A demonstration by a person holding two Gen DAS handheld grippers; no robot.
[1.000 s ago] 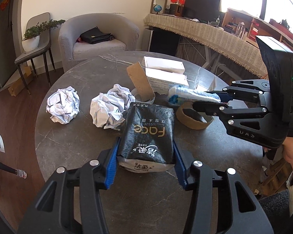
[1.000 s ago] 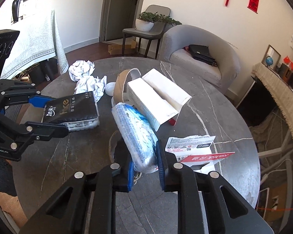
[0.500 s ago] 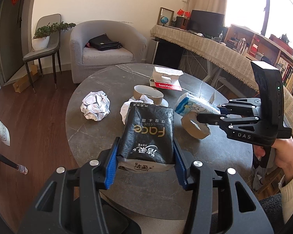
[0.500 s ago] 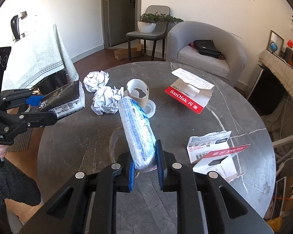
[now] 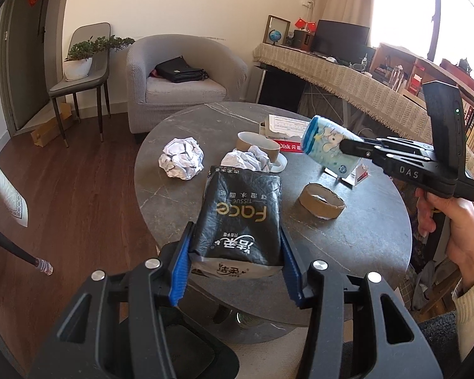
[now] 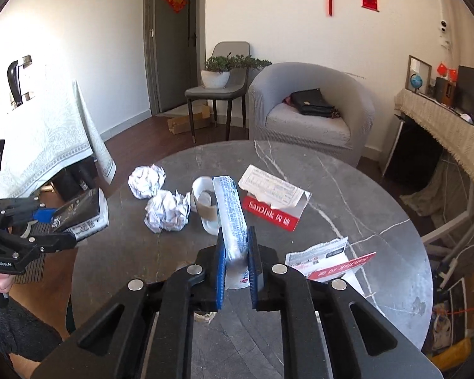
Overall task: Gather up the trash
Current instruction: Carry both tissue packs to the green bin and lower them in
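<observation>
My left gripper (image 5: 235, 259) is shut on a black tissue pack (image 5: 240, 214) and holds it above the near edge of the round grey table (image 5: 357, 240). My right gripper (image 6: 235, 271) is shut on a blue and white tissue packet (image 6: 230, 214), held above the table; it also shows in the left wrist view (image 5: 327, 147). On the table lie two crumpled paper balls (image 5: 181, 158) (image 5: 249, 161), a cardboard tape ring (image 5: 321, 200), a second tape roll (image 6: 205, 203), a red and white SanDisk box (image 6: 273, 200) and a torn red and white packet (image 6: 327, 257).
A dark bin (image 5: 186, 350) sits on the floor below my left gripper. A grey armchair (image 6: 309, 113) with a black bag, a chair with a potted plant (image 6: 219, 72) and a cloth-covered desk (image 5: 347, 79) stand around the table.
Both grippers have lifted and pulled back from the table with their packs. The table looks smaller and farther, and the dark bin has come into view below the left gripper.
</observation>
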